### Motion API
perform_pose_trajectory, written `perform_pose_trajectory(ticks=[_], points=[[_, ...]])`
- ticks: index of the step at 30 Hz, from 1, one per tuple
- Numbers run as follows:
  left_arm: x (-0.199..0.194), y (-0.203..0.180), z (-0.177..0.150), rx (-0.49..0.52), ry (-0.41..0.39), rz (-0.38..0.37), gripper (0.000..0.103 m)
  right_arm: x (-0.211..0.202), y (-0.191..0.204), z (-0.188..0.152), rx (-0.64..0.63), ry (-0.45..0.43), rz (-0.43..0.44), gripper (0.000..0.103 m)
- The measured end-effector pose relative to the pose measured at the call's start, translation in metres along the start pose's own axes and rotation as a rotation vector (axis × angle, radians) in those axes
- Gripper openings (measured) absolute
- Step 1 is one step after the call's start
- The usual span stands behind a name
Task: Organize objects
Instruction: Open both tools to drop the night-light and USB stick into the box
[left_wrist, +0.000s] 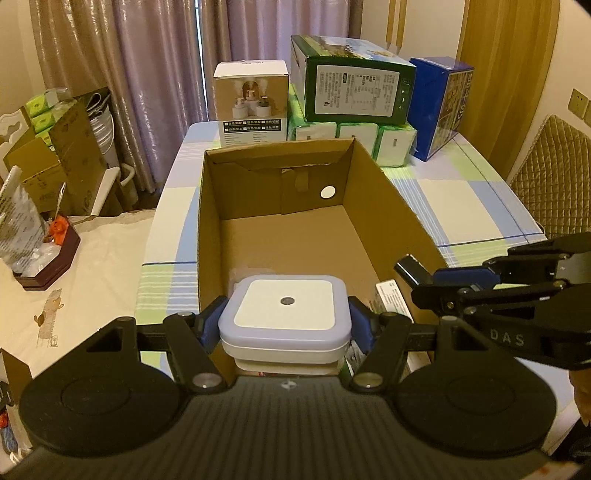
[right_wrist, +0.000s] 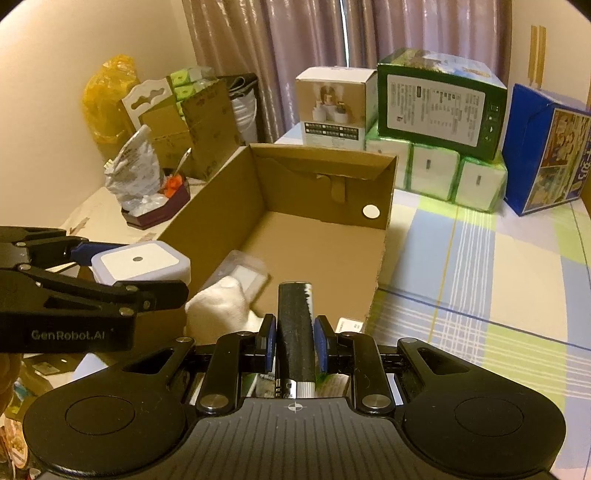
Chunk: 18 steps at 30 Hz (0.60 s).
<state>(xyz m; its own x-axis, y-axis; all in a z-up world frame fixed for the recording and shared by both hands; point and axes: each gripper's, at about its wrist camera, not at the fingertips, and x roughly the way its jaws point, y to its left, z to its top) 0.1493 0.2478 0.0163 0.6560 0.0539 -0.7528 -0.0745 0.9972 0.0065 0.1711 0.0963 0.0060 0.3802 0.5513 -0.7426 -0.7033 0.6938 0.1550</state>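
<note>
The left gripper (left_wrist: 286, 325) squeezes a square night light (left_wrist: 284, 314) and the right gripper (right_wrist: 294, 347) squeezes a black stick (right_wrist: 295, 325), both held over the near end of the cardboard box (left_wrist: 380, 199), probably to drop inside.

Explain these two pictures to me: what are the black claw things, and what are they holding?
The claws are two hand-held grippers, one in each of a person's hands. Each carries a camera looking forward along its two fingers, so each picture is one gripper's own view. In the left view, the left gripper is shut on a square white night light, held over the near end of an open cardboard box. The right gripper is shut on a black stick-like object; I cannot tell what it is. Each gripper also shows at the edge of the other's picture. The box stands on a checked tablecloth and holds a white cloth. Behind it stand packaged boxes and tissue packs.
</note>
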Motion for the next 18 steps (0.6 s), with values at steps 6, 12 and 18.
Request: perform_pose_trajectory(ticks=[6, 12, 18], points=[[0.005, 0.007, 0.006, -0.01, -0.018, 0.005, 0.076, 0.006, -0.008, 0.003, 0.019, -0.001, 0.004, 0.019], [-0.004, 0.016, 0.004, -0.045, -0.042, 0.011, 0.076, 0.009, -0.01, 0.005, 0.033, -0.001, 0.017, 0.019], [-0.022, 0.028, -0.004, -0.092, -0.065, 0.024, 0.08, 0.008, -0.003, 0.009, 0.038, -0.018, 0.059, 0.019]])
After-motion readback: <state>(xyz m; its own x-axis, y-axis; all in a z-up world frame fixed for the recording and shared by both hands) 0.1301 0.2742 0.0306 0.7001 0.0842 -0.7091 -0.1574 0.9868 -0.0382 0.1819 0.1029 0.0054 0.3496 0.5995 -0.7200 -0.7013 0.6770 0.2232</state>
